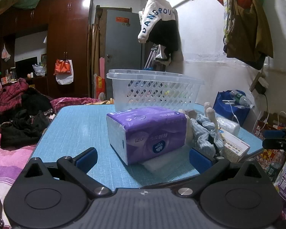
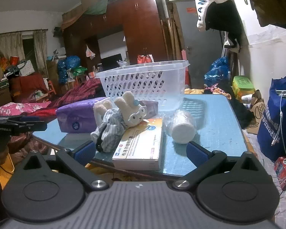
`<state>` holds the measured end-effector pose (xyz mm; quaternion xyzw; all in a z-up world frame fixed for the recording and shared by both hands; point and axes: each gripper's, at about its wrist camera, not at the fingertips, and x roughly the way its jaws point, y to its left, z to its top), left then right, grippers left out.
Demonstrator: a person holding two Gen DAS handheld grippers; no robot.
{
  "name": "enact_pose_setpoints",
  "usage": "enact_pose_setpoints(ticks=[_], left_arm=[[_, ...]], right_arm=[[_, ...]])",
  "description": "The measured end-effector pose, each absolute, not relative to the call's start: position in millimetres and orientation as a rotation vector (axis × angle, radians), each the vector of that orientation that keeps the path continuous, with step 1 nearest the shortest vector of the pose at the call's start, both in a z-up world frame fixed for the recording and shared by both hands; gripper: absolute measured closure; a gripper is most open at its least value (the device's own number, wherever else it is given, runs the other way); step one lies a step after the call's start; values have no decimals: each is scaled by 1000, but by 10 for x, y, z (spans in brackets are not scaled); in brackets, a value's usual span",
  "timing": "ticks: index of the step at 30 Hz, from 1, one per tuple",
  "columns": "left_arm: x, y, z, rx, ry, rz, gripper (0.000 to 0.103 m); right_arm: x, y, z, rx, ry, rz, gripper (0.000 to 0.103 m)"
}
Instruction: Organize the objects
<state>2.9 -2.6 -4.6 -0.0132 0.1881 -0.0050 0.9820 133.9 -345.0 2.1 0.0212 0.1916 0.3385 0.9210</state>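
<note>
On the blue textured table [image 1: 76, 129], a clear perforated plastic basket [image 1: 154, 89] stands at the far side with loose items gathered in front of it.
Nearest the left tool [image 1: 143, 157] lies a purple wrapped tissue pack [image 1: 148, 133]; beside it a white-and-orange cardboard medicine box [image 2: 141, 145] carries a cream plush rabbit in striped cloth [image 2: 122, 114], with a white roll in clear wrap [image 2: 181, 129] just right. Both the left tool and the right tool [image 2: 141, 150] are spread wide, holding nothing.
</note>
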Motion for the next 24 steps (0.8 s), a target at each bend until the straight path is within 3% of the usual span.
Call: enact_pose_setpoints(ticks=[24], left_arm=[[58,-20,-66,-25,383,-10,0]], right_arm=[[1334,-3468,9,47,401,705,0]])
